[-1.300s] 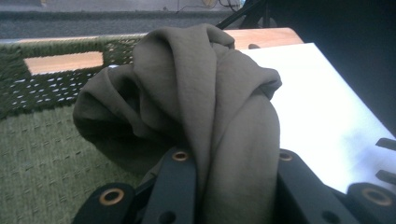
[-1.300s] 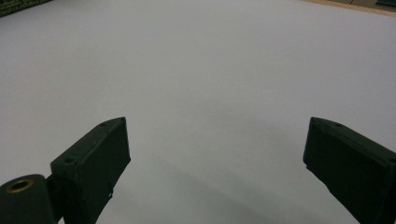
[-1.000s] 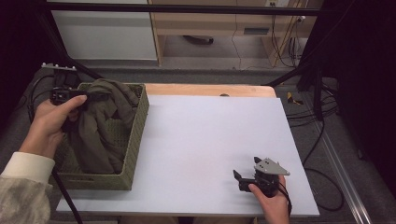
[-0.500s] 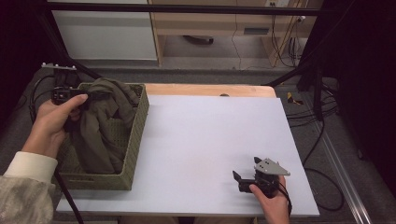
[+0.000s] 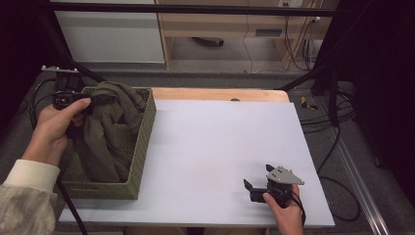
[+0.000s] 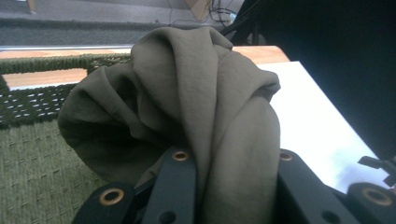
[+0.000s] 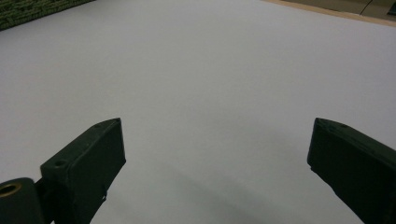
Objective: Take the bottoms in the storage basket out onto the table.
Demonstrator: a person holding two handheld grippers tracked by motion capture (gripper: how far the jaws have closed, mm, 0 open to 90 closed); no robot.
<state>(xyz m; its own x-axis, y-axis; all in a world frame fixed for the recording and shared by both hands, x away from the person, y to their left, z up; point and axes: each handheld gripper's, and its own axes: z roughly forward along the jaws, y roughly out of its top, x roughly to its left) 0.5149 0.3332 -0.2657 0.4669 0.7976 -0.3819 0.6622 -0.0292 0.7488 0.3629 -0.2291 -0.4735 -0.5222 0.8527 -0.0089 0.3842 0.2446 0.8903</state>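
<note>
The olive cloth (image 5: 105, 127) lies bunched in the green woven basket (image 5: 142, 147), which stands at the left end of the white table (image 5: 215, 147). A raised fold of it is pinched between the fingers of the left gripper (image 6: 224, 186) at the basket's far left corner, the cloth filling the gap between them. Well to the right of the basket, the right gripper (image 5: 255, 183) rests low over the bare table, its fingers (image 7: 88, 158) spread wide around nothing.

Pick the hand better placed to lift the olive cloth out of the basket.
Left. The left gripper is already shut on the olive cloth over the woven basket. The right gripper rests open on the white table, well away from the basket.
</note>
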